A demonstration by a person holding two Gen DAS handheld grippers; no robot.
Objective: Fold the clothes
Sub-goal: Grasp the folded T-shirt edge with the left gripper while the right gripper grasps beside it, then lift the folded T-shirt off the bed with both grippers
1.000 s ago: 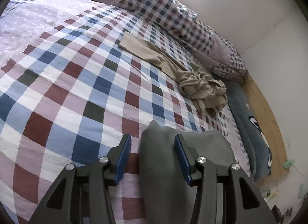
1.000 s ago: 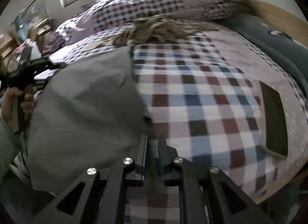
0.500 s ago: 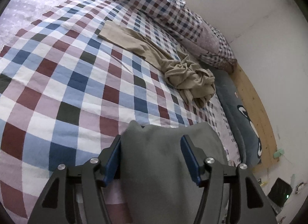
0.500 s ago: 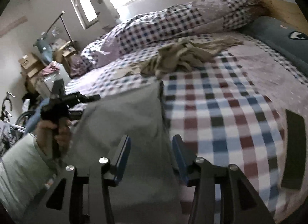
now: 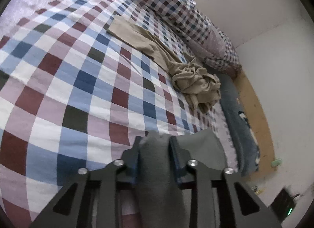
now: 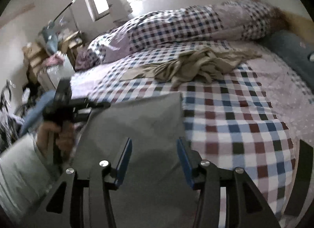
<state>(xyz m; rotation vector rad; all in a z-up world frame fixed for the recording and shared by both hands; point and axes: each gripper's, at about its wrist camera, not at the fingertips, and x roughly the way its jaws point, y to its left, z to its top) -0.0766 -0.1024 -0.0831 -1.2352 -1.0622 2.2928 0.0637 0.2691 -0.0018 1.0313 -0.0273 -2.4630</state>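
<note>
Grey cloth (image 5: 155, 161) lies at the bottom of both frames on the checked bedspread (image 5: 82, 82). The left gripper (image 5: 154, 149) has just been closing; its fingers pinch a bunched fold of it. The right gripper (image 6: 154, 161) has its fingers spread above the cloth, not pressing it. Crumpled beige trousers (image 6: 198, 67) lie right of centre.

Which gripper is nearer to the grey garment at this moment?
Left. The left gripper has just closed its fingers on a bunched edge of the grey garment. The right gripper has just opened; the cloth lies between its spread fingers, unpinched.
</note>
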